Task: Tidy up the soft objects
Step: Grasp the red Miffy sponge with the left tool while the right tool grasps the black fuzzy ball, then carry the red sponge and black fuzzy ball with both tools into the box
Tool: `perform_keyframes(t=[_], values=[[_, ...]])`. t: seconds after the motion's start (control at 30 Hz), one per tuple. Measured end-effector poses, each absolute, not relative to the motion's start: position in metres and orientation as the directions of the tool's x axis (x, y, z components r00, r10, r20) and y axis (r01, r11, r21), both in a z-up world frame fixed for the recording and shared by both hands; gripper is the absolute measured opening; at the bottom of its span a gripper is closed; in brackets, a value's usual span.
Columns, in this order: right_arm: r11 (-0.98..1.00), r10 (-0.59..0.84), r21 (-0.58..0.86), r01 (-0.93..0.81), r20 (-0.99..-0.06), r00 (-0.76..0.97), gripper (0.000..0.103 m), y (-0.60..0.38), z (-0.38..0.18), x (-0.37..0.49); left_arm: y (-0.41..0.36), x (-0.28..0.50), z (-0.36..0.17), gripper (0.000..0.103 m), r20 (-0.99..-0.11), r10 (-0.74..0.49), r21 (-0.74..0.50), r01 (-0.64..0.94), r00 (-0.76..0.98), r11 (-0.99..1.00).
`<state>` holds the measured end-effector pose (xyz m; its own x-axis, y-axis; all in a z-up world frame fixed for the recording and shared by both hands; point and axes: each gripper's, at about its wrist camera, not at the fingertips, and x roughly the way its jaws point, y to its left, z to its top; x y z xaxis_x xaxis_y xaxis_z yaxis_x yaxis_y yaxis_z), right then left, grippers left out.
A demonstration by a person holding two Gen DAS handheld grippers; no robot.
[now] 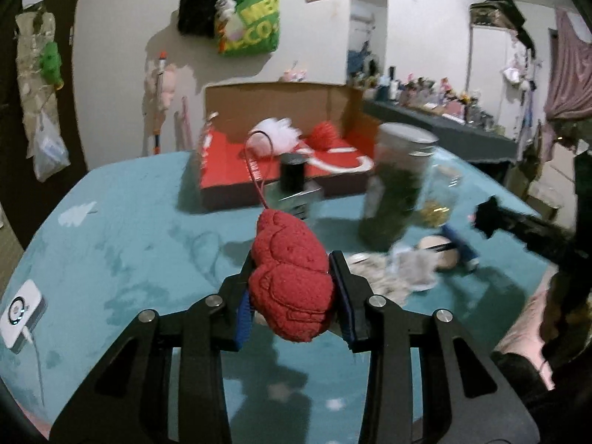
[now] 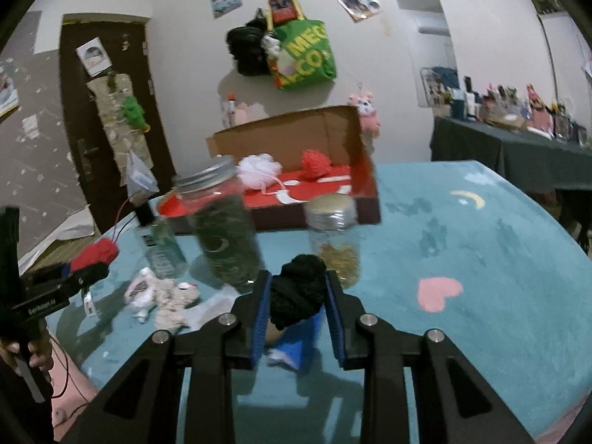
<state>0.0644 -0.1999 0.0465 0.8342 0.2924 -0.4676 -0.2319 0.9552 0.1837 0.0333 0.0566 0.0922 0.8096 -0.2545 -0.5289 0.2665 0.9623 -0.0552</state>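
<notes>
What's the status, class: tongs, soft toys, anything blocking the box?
Left tongs shut on red plush. Right tongs shut on black knit toy. Jars and bottle stand before the box.

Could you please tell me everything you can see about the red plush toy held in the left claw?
The red plush toy is a soft, nubby, fleece-like piece with embossed cartoon outlines pressed into its face. A thin red cord loop rises from its top. It is pinched at its sides between the blue pads of the left claw, tilted slightly, and held above the teal tablecloth. Nothing but the pads touches it. The right wrist view shows it as a red lump.
</notes>
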Motion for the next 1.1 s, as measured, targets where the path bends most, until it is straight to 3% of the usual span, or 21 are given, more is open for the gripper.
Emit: perform_keyframes(t=[0.4,1.1], values=[[0.924,0.382,0.172,-0.342,-0.467,0.797,0.030,-0.159,0.040,0.061,-0.006,0.036,0.086,0.035,-0.509,-0.412,-0.123,0.410,0.756,0.904],[0.947,0.321,0.170,-0.273,-0.481,0.816,0.030,-0.182,0.038,0.070,0.013,0.046,0.086,0.035,-0.528,-0.344,-0.099,0.346,0.776,0.933]])
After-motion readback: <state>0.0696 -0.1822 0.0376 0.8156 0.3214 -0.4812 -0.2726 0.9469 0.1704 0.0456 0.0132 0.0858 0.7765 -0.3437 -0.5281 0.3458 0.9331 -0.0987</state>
